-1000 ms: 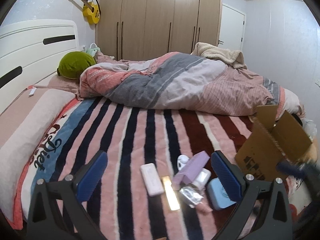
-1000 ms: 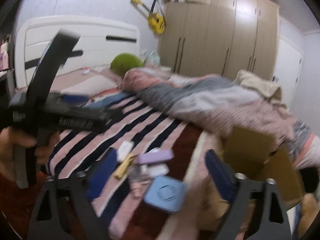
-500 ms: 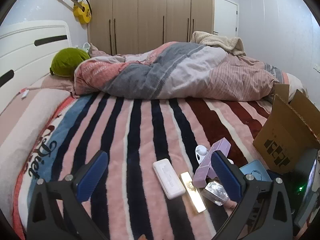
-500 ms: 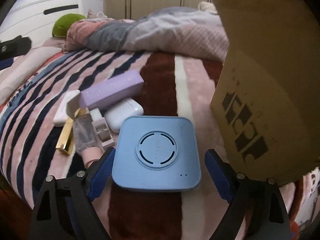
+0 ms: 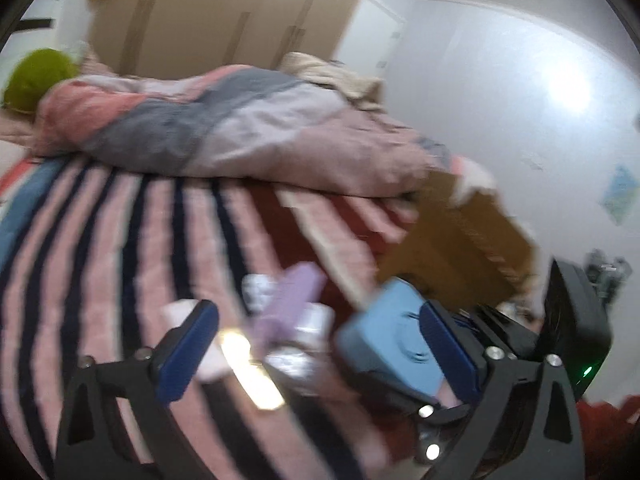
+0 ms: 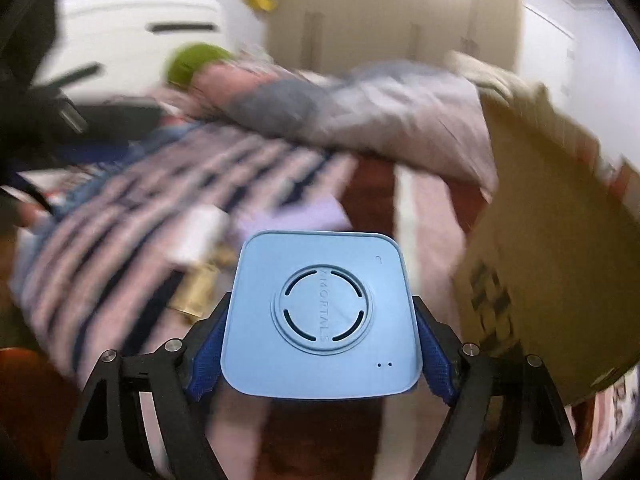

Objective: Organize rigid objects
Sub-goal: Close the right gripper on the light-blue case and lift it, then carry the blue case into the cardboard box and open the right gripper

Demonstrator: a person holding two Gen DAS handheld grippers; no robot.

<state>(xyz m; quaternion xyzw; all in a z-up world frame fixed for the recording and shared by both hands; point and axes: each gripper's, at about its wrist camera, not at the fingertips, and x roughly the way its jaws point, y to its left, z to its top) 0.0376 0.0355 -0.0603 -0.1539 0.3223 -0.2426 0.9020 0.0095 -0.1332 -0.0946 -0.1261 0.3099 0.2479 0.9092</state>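
My right gripper [image 6: 320,354] is shut on a flat light-blue square box [image 6: 320,312] and holds it lifted above the striped bed blanket [image 6: 132,208]. The same blue box [image 5: 390,344] shows in the left wrist view, held up by the right gripper. My left gripper [image 5: 320,352] is open and empty above the blanket. Under it lie a purple case [image 5: 288,300], a gold bar [image 5: 250,372], a white case [image 5: 180,312] and a clear wrapped item [image 5: 292,360]. An open cardboard box [image 6: 552,232] stands at the right, also in the left wrist view [image 5: 460,240].
A rumpled pink and grey duvet [image 5: 208,120] lies across the far bed. A green cushion [image 5: 36,76] sits by the white headboard [image 6: 140,40]. Wardrobes [image 5: 208,20] stand behind. Both views are motion-blurred.
My right gripper closed on the blue box and lifted it off the blanket. The left gripper swung right and tilted; it stays open.
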